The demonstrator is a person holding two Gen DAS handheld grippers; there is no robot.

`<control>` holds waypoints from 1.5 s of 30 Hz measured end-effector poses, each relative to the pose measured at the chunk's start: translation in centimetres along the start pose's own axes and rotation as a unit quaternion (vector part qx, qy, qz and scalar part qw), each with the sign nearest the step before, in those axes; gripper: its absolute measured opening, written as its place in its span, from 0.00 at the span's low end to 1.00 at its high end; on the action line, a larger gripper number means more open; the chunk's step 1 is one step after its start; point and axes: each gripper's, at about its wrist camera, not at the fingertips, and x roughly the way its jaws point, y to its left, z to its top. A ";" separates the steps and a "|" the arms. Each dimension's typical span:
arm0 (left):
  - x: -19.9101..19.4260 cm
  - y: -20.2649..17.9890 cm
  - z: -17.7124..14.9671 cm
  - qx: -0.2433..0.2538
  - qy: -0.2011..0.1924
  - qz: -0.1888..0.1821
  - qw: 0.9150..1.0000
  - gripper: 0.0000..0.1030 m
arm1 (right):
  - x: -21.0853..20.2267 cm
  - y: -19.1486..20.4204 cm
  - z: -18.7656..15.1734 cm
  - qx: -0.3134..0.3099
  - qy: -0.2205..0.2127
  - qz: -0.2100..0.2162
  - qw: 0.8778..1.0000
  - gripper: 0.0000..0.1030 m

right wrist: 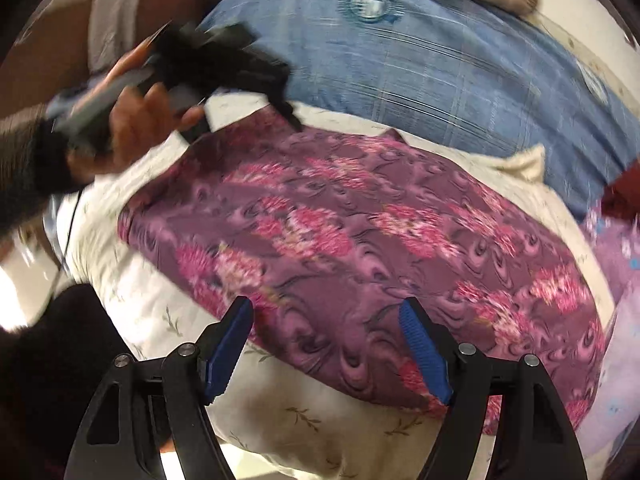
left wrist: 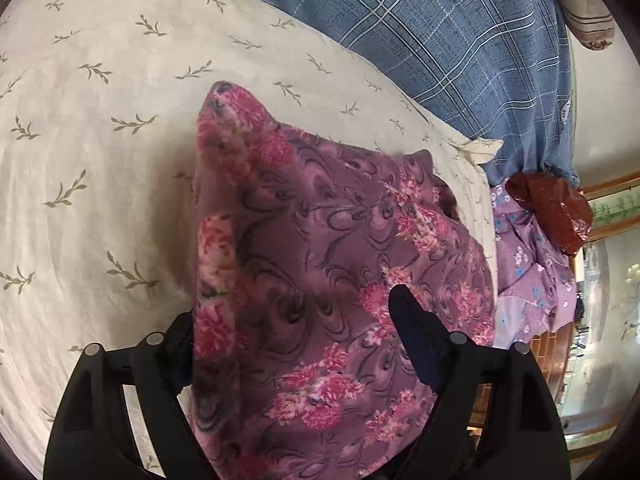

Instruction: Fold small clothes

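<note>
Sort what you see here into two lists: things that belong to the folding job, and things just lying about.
Job:
- floral cloth
- cream sheet it lies on
- left gripper, open
- right gripper, open

Lying about:
- blue plaid cover
- lilac garment
- dark red cloth
- striped roll

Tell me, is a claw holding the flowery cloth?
Nothing is held. The left claw and right claw are open; the flowery cloth lies loose, unpinched.
</note>
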 end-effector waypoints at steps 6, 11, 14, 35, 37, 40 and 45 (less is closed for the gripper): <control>-0.4 0.1 -0.3 -0.007 0.006 -0.010 1.000 0.80 | 1.5 2.7 -0.9 -0.075 0.004 -0.018 0.997 0.75; -0.1 0.0 -0.4 -0.022 0.001 0.003 1.000 0.80 | 1.7 3.3 -1.3 -0.113 -0.003 -0.048 0.992 0.76; -0.2 0.1 -0.7 -0.023 0.001 0.003 1.000 0.80 | 0.4 3.0 -1.2 -0.115 -0.032 -0.064 0.991 0.76; -3.1 -9.2 -5.0 -0.008 -0.020 -0.065 0.998 0.15 | 5.0 -13.3 -2.0 0.179 -0.007 -0.101 0.979 0.91; -2.3 -12.4 -5.0 0.017 -0.010 -0.064 0.998 0.15 | 5.0 -13.6 -1.8 0.183 -0.008 -0.096 0.978 0.91; 0.5 -17.8 -4.7 0.055 0.019 -0.067 0.996 0.15 | 3.9 -14.8 -2.4 0.202 -0.002 -0.075 0.977 0.89; 7.9 -26.8 -4.6 0.102 0.085 -0.114 0.985 0.13 | -2.6 -16.3 -6.5 0.196 -0.038 -0.132 0.971 0.90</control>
